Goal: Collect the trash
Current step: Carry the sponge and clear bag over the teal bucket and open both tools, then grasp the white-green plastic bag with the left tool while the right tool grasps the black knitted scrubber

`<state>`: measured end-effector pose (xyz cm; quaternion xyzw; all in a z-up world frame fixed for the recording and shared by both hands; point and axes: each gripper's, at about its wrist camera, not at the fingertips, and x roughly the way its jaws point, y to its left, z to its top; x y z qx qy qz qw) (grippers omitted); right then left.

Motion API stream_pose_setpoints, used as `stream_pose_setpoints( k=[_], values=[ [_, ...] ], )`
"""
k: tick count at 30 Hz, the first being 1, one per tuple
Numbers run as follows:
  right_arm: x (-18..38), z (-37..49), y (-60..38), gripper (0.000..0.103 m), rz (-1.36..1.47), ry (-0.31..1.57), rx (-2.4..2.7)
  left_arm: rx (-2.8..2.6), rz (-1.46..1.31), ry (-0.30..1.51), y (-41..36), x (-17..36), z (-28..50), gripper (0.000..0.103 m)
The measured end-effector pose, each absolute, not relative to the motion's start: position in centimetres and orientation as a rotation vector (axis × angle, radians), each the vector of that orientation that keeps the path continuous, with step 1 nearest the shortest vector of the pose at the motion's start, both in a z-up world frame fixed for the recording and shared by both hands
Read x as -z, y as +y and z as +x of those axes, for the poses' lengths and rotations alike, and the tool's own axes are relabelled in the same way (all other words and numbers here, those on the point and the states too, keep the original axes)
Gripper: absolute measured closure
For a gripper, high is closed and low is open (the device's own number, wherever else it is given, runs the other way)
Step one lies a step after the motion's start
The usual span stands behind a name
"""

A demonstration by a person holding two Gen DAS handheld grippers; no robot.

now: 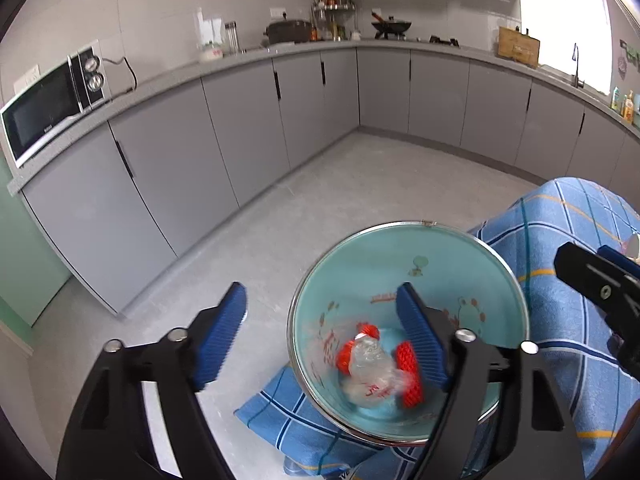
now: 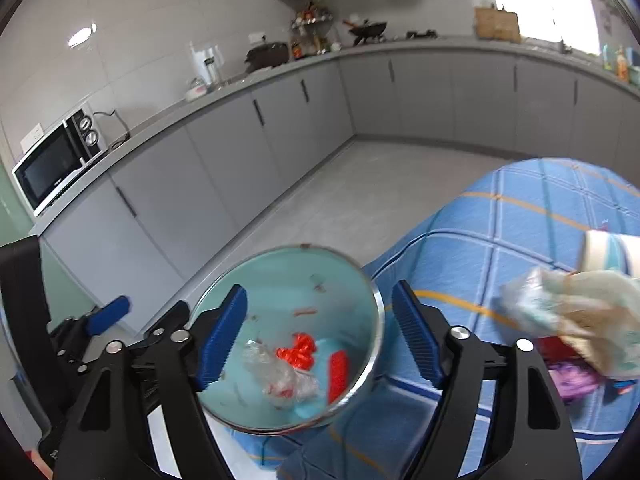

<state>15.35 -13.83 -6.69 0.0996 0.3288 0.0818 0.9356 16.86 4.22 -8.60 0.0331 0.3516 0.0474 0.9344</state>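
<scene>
A light-blue bin (image 1: 408, 256) with a metal rim stands by the table's corner; it also shows in the right wrist view (image 2: 304, 276). Inside lie a clear crumpled plastic wrapper (image 1: 370, 364) and red netting pieces (image 1: 410, 376), seen again as the wrapper (image 2: 280, 376) and the red pieces (image 2: 298, 350). My left gripper (image 1: 322, 336) is open and empty above the bin's left rim. My right gripper (image 2: 320, 336) is open and empty over the bin's right rim. More crumpled wrappers (image 2: 580, 316) lie on the table at right.
The table has a blue checked cloth (image 2: 500, 232). A paper cup (image 2: 608, 252) and a purple packet (image 2: 572, 380) sit near the wrappers. Grey cabinets (image 1: 224, 136) line the kitchen, with a microwave (image 1: 44, 112) on the counter. Grey floor (image 1: 360, 184) lies beyond.
</scene>
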Motion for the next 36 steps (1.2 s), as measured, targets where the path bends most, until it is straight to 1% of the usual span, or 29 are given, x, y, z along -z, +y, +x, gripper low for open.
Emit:
stream_pose_setpoints(
  k=[2, 12, 17, 26, 36],
  values=[
    [6.3, 14.9, -14.3, 0.024, 0.195, 0.656, -0.147, -0.087, 0.060, 0.705, 4.0, 8.0, 16.4, 0.021],
    [6.0, 12.5, -18.0, 0.024, 0.208, 0.645, -0.067, -0.023, 0.069, 0.676, 1.0, 6.8, 14.0, 0.013],
    [5.6, 10.3, -20.5, 0.024, 0.211, 0.611, -0.011, 0.044, 0.074, 0.677, -1.3, 6.4, 13.0, 0.013],
    [5.2, 5.7, -28.3, 0.024, 0.274, 0.563, 0.156, 0.181, 0.104, 0.677, -7.2, 6.6, 12.0, 0.013],
    [7.2, 1.7, -36.1, 0.025, 0.339, 0.582, 0.325, 0.306, 0.128, 0.688, -13.2, 7.2, 11.9, 0.013]
  ],
)
